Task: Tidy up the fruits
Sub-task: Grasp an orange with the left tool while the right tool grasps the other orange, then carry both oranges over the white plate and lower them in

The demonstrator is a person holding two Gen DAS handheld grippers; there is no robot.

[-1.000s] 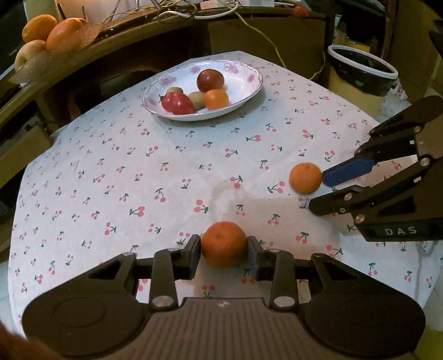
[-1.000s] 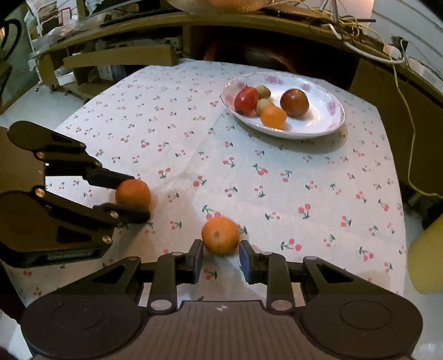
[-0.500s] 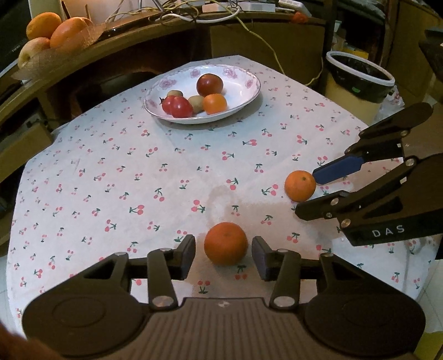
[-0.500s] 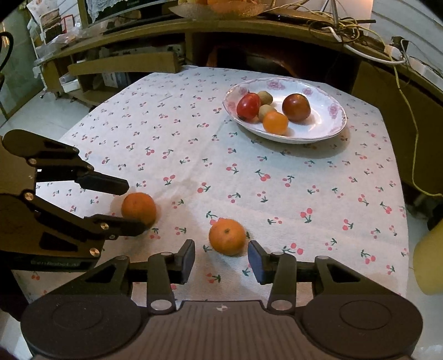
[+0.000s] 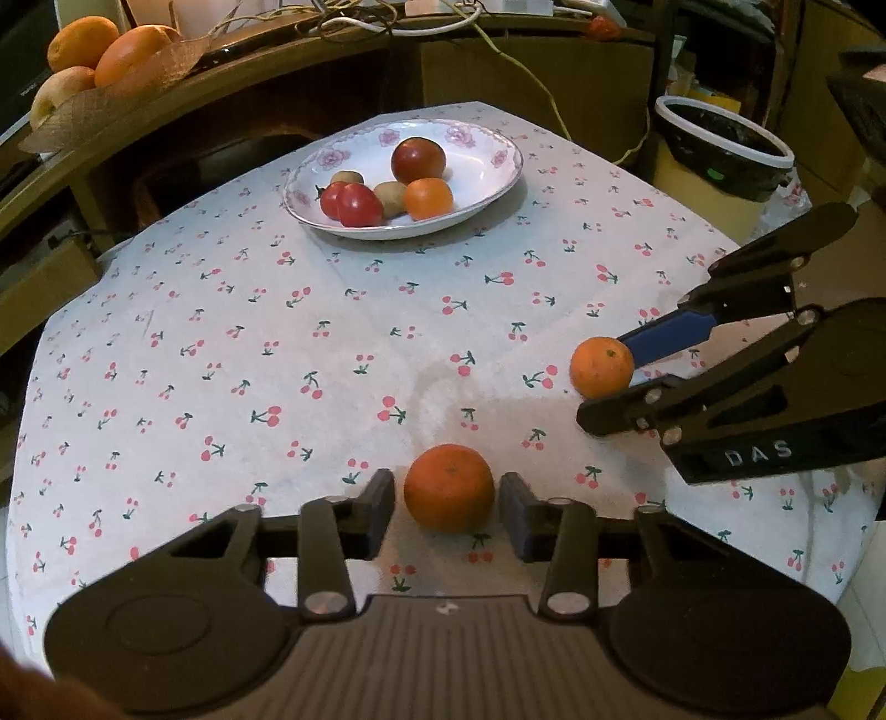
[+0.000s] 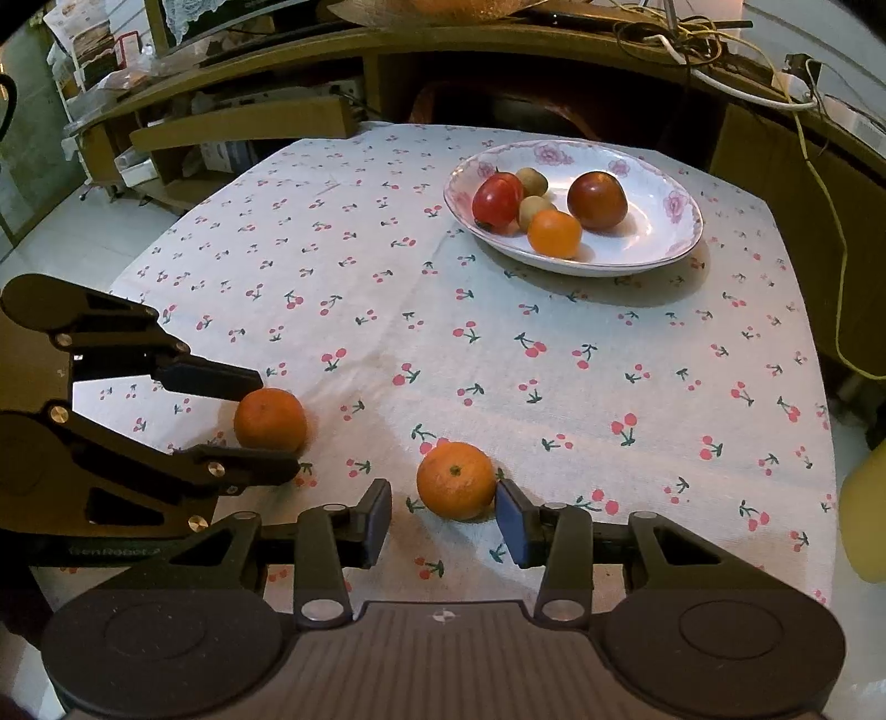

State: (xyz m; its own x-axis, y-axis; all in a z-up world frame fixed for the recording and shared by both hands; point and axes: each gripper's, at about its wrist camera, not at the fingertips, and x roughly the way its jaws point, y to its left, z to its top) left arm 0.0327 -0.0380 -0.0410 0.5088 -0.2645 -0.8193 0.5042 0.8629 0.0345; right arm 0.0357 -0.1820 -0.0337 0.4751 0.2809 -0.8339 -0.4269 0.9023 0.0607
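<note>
Two oranges lie on the cherry-print tablecloth near its front edge. One orange (image 5: 448,487) sits between the open jaws of my left gripper (image 5: 447,512), with a gap on each side; it also shows in the right wrist view (image 6: 270,419). The other orange (image 6: 456,479) sits between the open jaws of my right gripper (image 6: 443,518), close to the right pad; in the left wrist view it lies by the right gripper's fingers (image 5: 601,367). A white flowered plate (image 5: 487,183) at the far side holds tomatoes, kiwis and a small orange.
A wooden shelf runs behind the table with a basket of oranges (image 5: 99,50) at its left and cables on top. A bin with a black liner (image 5: 720,149) stands off the table's far right corner. The table edge is just under both grippers.
Both grippers opened: the left let go of its orange, the right widened around its orange. Both pulled back slightly, and the oranges rest on the cloth.
</note>
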